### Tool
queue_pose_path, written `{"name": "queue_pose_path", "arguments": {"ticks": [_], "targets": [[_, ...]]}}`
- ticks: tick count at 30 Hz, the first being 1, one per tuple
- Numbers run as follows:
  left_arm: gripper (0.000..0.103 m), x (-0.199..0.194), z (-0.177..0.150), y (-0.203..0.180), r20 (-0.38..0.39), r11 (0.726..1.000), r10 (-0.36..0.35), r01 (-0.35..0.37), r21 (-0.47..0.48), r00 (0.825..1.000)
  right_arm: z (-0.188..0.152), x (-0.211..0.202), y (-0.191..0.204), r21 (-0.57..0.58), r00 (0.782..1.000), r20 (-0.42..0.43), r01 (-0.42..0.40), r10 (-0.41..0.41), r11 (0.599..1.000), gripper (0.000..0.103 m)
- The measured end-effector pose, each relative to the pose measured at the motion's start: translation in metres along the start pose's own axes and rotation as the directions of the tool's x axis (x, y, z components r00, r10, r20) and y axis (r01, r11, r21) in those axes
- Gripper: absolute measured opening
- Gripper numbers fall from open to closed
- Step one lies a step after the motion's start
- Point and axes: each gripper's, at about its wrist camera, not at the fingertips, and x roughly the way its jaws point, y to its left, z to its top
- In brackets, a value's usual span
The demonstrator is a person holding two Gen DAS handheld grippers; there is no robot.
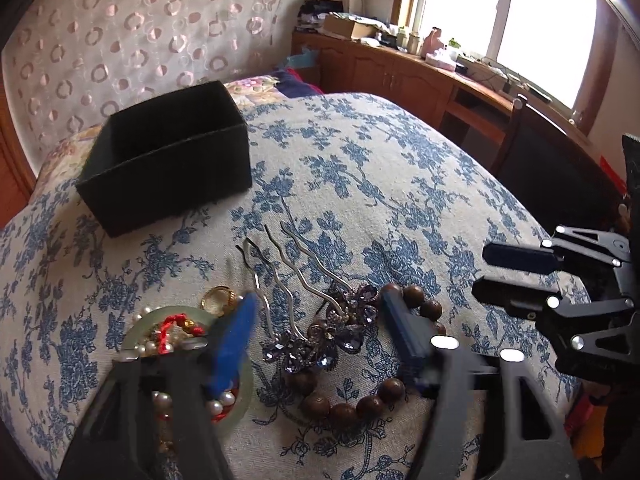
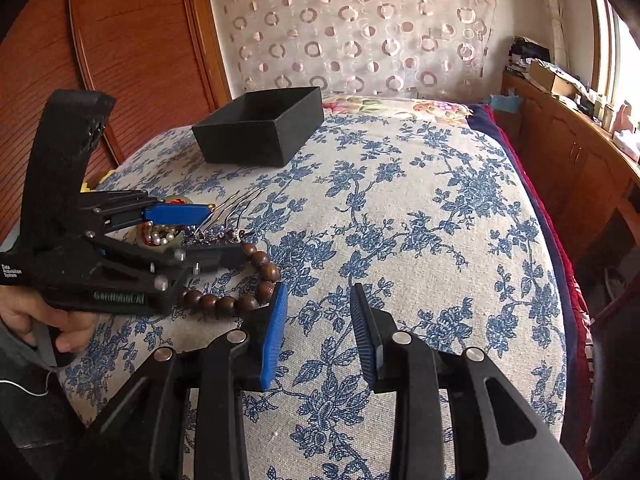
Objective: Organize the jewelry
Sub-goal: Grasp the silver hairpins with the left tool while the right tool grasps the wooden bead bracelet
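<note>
A pile of jewelry lies on the blue-flowered bedspread (image 1: 400, 184). It holds a silver hair comb with purple crystal flowers (image 1: 320, 332), a brown wooden bead bracelet (image 1: 360, 400), a jade bangle with pearls and red cord (image 1: 168, 340) and a gold ring (image 1: 218, 299). An open black box (image 1: 168, 160) stands behind them. My left gripper (image 1: 320, 312) is open, its fingers either side of the comb, low over the pile. My right gripper (image 2: 320, 300) is open and empty, to the right of the bracelet (image 2: 240, 300). The box also shows in the right wrist view (image 2: 260, 128).
A patterned curtain (image 2: 360, 32) hangs behind the bed. A wooden cabinet (image 1: 400, 68) with clutter runs under the window on the right. A wooden wardrobe (image 2: 132, 40) stands at the left. A dark chair (image 1: 540, 152) is by the bed's right edge.
</note>
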Motion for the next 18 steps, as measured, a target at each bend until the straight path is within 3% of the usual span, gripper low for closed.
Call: {"name": "queue_pose_path", "arguments": {"ticks": [6,18], "targets": [[0.055,-0.009,-0.004,0.001,0.014,1.0,-0.005,0.005,0.012,1.0,0.0,0.007,0.007,-0.007,1.0,-0.011,-0.008,0.008,1.0,0.035],[0.055,-0.063,-0.006,0.014,0.116,1.0,-0.008,0.008,-0.003,0.993,0.016,0.025,0.025,-0.051,0.998,-0.031,-0.053,0.052,0.997,0.035]]}}
